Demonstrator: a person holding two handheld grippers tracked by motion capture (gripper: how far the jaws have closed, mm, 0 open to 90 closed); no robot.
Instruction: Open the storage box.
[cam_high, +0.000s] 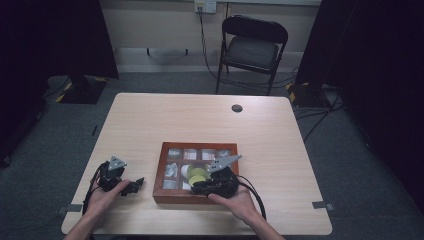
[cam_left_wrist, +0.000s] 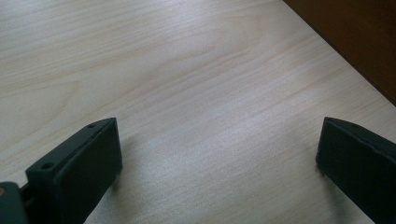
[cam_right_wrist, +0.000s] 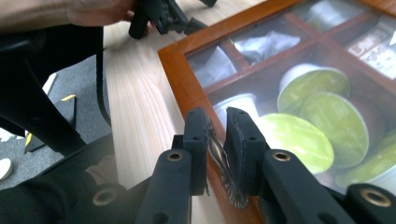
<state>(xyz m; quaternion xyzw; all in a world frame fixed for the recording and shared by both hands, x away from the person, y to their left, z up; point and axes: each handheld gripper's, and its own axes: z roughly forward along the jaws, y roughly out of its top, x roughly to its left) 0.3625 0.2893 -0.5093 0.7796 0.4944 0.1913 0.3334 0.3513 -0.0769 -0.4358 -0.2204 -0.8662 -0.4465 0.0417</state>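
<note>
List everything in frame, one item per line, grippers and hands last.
table: 1, light wood, centre of room.
compartment box: 1, red-brown wood, glass lid, near edge of table.
coffee capsules: at least 3, green foil tops, middle compartment of box.
sachets: several, pale, far-row compartments; exact count unclear.
metal latch: 1, brassy, box's near rim, between the right jaws.
folding chair: 1, black, beyond table.
cable grommet: 1, dark, far side of tabletop.
wall socket: 1, white, back wall.
left gripper: black, jaws wide apart, over bare table left of box.
right gripper: black, pinching the latch.
hands: 2, one on each gripper.
</note>
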